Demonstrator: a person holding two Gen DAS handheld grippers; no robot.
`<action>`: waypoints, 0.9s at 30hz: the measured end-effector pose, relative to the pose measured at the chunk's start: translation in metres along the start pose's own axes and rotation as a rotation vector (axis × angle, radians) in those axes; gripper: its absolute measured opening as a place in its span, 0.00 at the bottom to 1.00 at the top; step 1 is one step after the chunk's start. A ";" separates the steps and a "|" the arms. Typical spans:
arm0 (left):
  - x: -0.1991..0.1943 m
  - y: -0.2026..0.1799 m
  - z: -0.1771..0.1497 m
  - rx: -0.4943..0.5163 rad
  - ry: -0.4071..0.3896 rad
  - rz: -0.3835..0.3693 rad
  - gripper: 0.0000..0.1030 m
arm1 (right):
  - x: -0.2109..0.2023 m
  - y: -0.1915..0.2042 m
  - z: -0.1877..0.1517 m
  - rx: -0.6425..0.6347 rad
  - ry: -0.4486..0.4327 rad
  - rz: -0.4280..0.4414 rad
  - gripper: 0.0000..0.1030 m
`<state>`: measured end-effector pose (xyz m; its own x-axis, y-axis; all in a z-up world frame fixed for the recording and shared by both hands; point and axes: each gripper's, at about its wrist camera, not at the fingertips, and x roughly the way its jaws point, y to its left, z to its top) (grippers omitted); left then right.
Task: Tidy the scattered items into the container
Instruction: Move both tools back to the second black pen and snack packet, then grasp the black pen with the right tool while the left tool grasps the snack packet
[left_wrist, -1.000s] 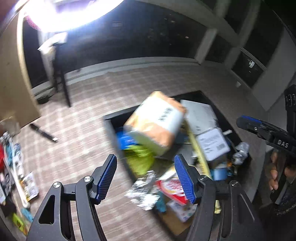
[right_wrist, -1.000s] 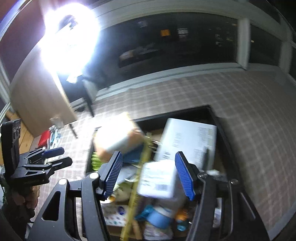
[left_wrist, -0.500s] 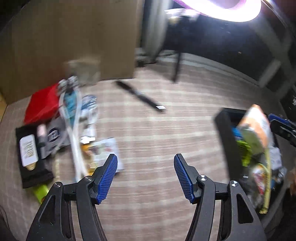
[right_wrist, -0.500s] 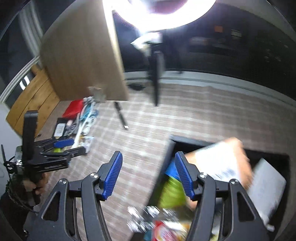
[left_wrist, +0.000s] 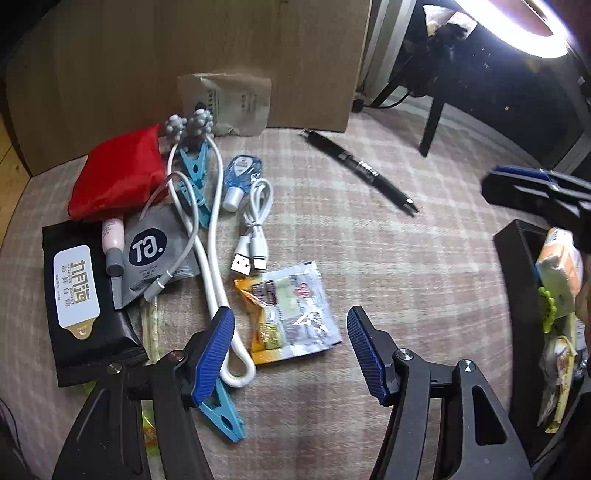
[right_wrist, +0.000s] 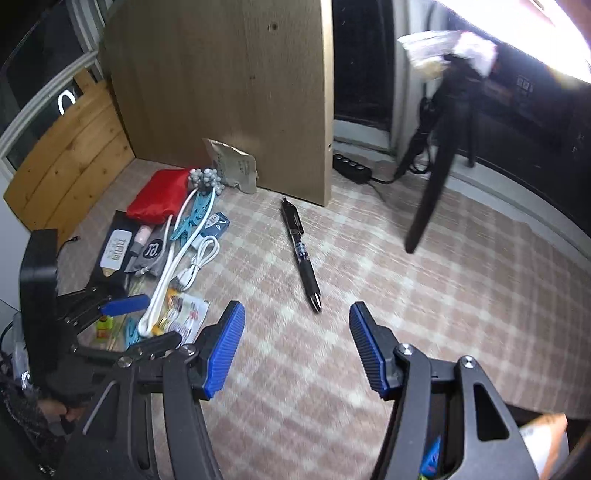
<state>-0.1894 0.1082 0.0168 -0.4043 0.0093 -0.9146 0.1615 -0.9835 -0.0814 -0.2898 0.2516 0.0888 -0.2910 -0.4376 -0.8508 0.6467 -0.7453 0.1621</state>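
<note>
Your left tongs (left_wrist: 291, 349) hang with jaws apart and nothing between them, pointing down at the checked tablecloth (left_wrist: 388, 258); just ahead of their tips lies the flat foil snack sachet with the orange edge (left_wrist: 290, 314); your right tongs (right_wrist: 297, 349) also stand apart and empty, the long black pen (right_wrist: 300, 254) lying just beyond their tips and slightly to the left.

The black open bin (left_wrist: 511, 266), already crowded with packets, sits well off to the right of the left tongs; the clutter waiting to go in lies ahead and to their left.

The likely trouble is in the pick; the sachet lies flat, so the pads may skid over the foil and only push it along; the white looped massager with grey ball heads (left_wrist: 207, 236) curls just beside the left finger (left_wrist: 216, 350), and a light blue plastic clothes peg (left_wrist: 221, 413) lies partly under that finger, so a careless close could snag either.

Further ahead to the left, the coiled white USB cable (left_wrist: 255, 225), small blue clear bottle (left_wrist: 240, 181), grey coffee sachet (left_wrist: 155, 254), black wet-wipe pack (left_wrist: 81, 291) and red fabric pouch (left_wrist: 118, 173) overlap one another; lifting one may drag a neighbour; a tall wooden board (right_wrist: 221, 96) closes off the far side.
</note>
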 end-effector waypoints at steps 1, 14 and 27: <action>0.002 0.000 0.001 0.000 0.005 0.000 0.59 | 0.005 0.000 0.002 -0.001 0.007 0.002 0.57; 0.022 -0.013 0.008 0.070 0.036 0.062 0.59 | 0.079 0.000 0.033 -0.044 0.116 -0.018 0.57; 0.035 -0.019 0.014 0.101 0.064 0.064 0.61 | 0.118 -0.001 0.054 -0.072 0.120 -0.042 0.57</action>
<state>-0.2191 0.1243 -0.0080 -0.3375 -0.0459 -0.9402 0.0920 -0.9956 0.0156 -0.3631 0.1734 0.0150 -0.2357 -0.3400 -0.9104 0.6861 -0.7217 0.0918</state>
